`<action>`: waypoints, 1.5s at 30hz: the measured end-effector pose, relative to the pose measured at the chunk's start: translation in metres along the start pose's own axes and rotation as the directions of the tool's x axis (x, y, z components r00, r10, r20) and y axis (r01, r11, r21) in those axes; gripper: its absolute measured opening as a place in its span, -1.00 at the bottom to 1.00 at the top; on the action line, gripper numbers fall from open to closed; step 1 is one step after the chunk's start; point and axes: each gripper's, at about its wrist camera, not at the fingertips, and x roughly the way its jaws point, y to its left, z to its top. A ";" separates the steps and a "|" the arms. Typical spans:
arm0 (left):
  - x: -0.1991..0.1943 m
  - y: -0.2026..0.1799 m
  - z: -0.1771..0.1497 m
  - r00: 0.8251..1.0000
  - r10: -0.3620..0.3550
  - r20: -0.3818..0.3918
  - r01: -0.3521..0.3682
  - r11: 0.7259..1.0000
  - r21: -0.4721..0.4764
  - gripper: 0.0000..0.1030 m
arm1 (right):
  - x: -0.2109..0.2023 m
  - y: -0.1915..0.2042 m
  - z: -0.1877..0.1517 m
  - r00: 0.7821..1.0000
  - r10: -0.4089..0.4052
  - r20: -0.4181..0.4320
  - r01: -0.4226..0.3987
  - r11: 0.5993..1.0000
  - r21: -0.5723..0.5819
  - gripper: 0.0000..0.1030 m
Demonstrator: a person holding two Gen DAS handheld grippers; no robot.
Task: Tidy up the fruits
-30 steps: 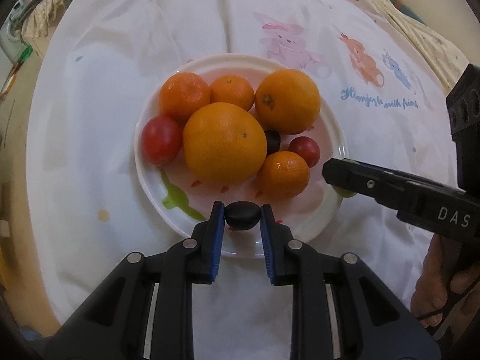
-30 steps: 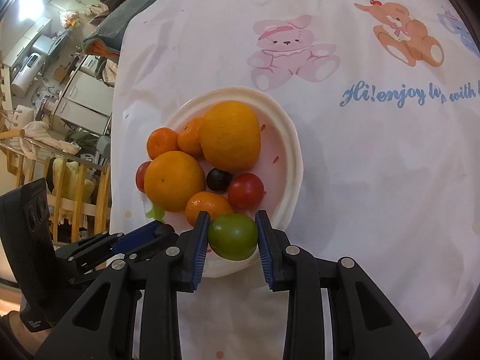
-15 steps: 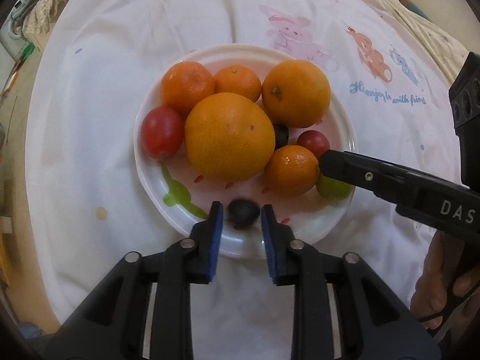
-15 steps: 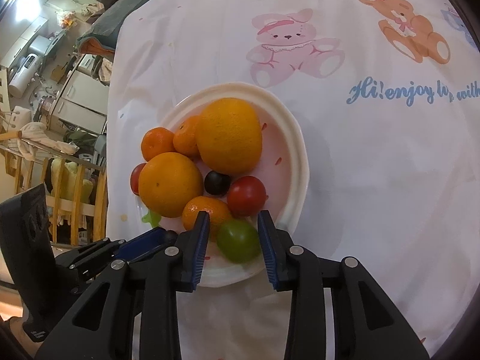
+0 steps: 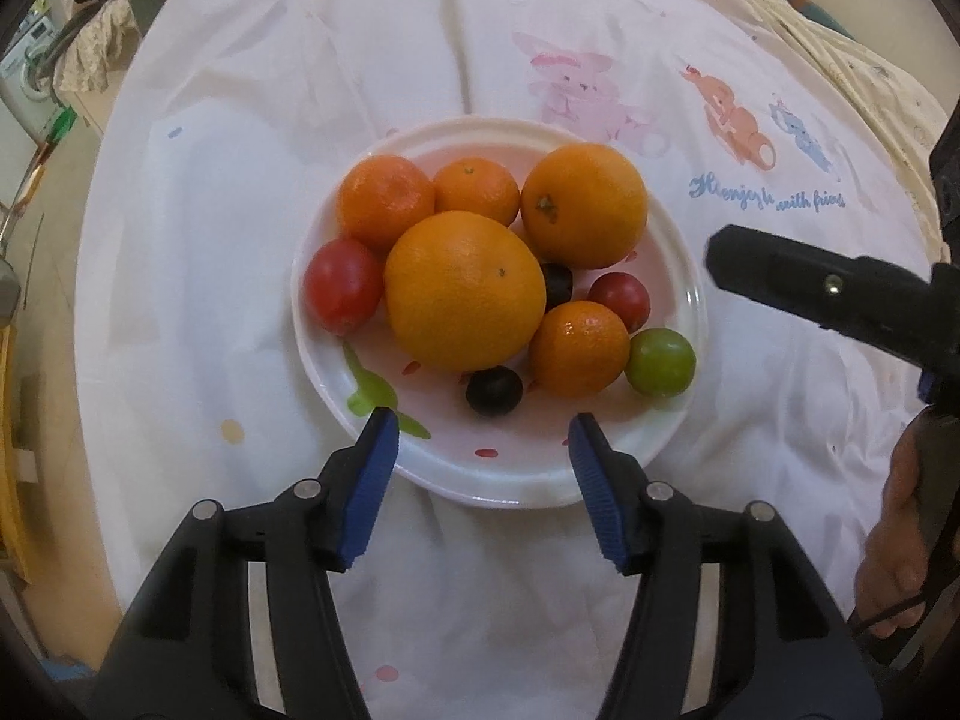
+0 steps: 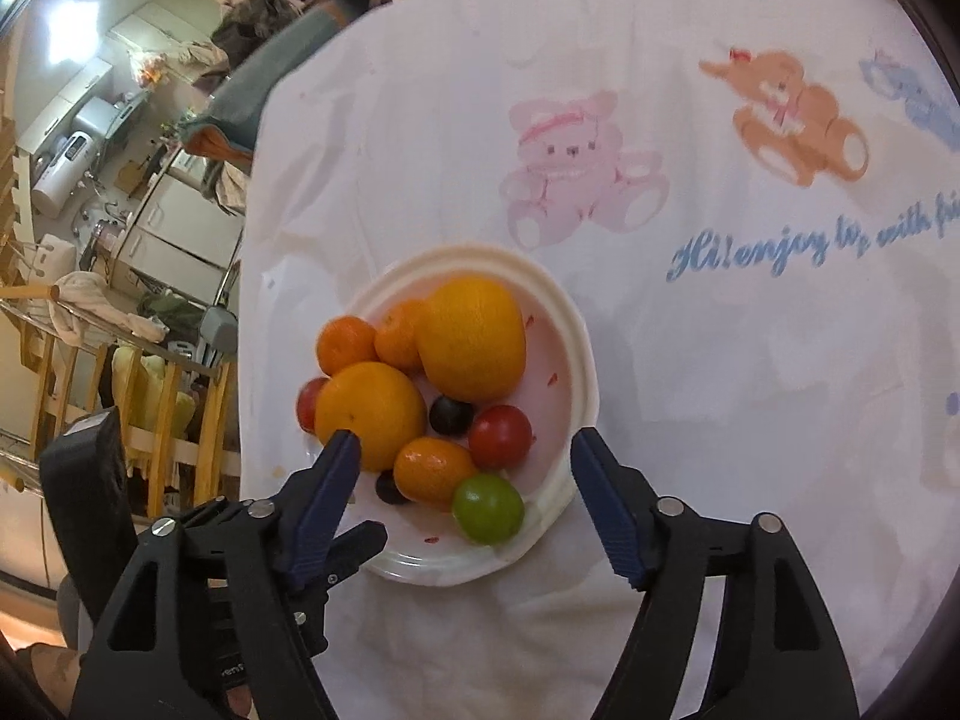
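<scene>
A white plate [image 5: 678, 420] [image 6: 576, 324] on the white tablecloth holds two big oranges [image 5: 465, 291] [image 6: 471, 339], several small mandarins, red tomatoes, two dark plums and a green fruit. The near dark plum [image 5: 494, 391] lies free on the plate just beyond my left gripper [image 5: 483, 435], whose jaws are opening with nothing between them. The green fruit [image 5: 661, 362] [image 6: 487, 509] rests at the plate's edge beside a mandarin [image 6: 433, 474]. My right gripper [image 6: 465, 447] hangs over the plate's near side, jaws opening, pads clear of the green fruit.
The tablecloth [image 6: 750, 360] bears printed bears and blue lettering. The table's edge drops off on the left in the right wrist view, with room clutter and wooden rails [image 6: 150, 420] beyond. A hand [image 5: 900, 540] holds the right gripper's handle.
Both grippers have let go of their fruit and spread wide: the dark plum and the green fruit now lie on the plate. The right gripper has risen a little.
</scene>
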 end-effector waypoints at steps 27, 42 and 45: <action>-0.136 0.028 -0.058 0.920 0.068 0.387 -0.070 0.998 -0.010 0.72 | -0.108 0.052 -0.090 0.942 -0.196 0.272 0.227 0.970 -0.087 0.84; -0.152 0.029 -0.087 0.871 0.136 0.473 -0.136 0.990 -0.034 0.99 | -0.118 0.076 -0.128 0.860 -0.270 0.433 0.346 0.932 -0.107 1.00; -0.151 0.028 -0.088 0.871 0.131 0.474 -0.132 0.991 -0.031 0.99 | -0.113 0.082 -0.127 0.856 -0.270 0.440 0.359 0.924 -0.133 1.00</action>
